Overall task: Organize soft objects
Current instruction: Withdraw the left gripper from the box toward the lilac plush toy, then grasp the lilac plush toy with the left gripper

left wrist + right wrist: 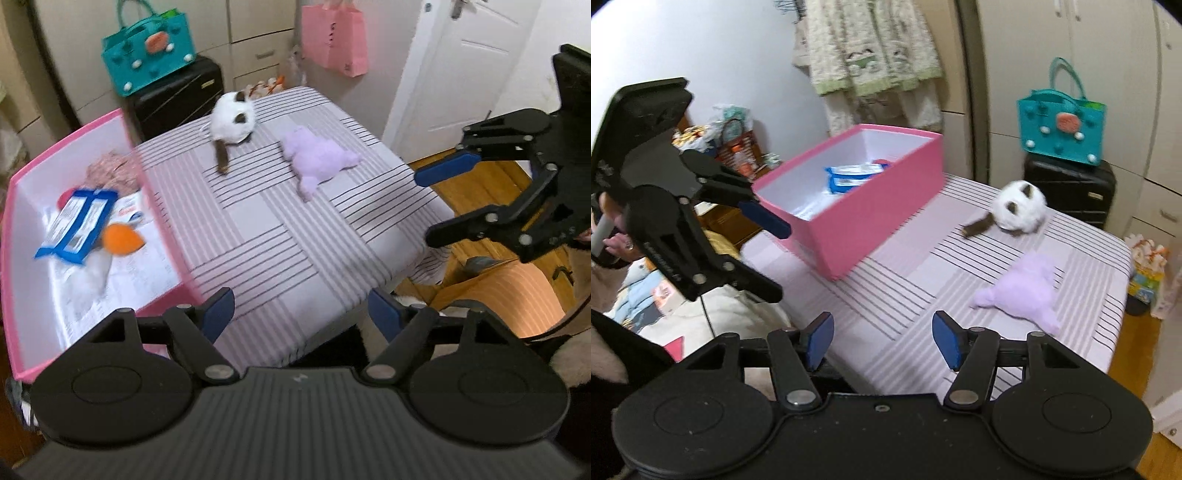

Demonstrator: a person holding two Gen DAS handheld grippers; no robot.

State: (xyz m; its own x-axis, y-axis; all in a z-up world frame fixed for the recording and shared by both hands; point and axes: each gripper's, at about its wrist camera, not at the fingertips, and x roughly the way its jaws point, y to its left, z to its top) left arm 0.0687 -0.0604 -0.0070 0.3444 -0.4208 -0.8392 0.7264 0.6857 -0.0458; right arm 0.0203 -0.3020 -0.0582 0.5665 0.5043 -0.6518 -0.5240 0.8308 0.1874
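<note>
A white plush with brown patches (pixel 232 120) (pixel 1021 210) and a purple plush (pixel 317 158) (pixel 1023 288) lie on the far part of the striped tablecloth (pixel 277 240) (pixel 908 288). An open pink box (pixel 74 134) (pixel 871 221) stands on the table's left side. It holds a blue-and-white packet (pixel 77 225), an orange soft thing (pixel 122 238) and patterned fabric (pixel 110 171). My left gripper (pixel 301 314) (pixel 775 260) hovers open and empty over the near table edge beside the box. My right gripper (pixel 882 341) (pixel 428 206) is open and empty, short of the purple plush.
A teal bag (pixel 147 51) (pixel 1062 129) sits on a black suitcase (pixel 177 96) (pixel 1071 192) behind the table. A pink bag (pixel 334 37) hangs on the cupboards. A white door (pixel 461 74) and wooden floor (pixel 472 192) lie to the right.
</note>
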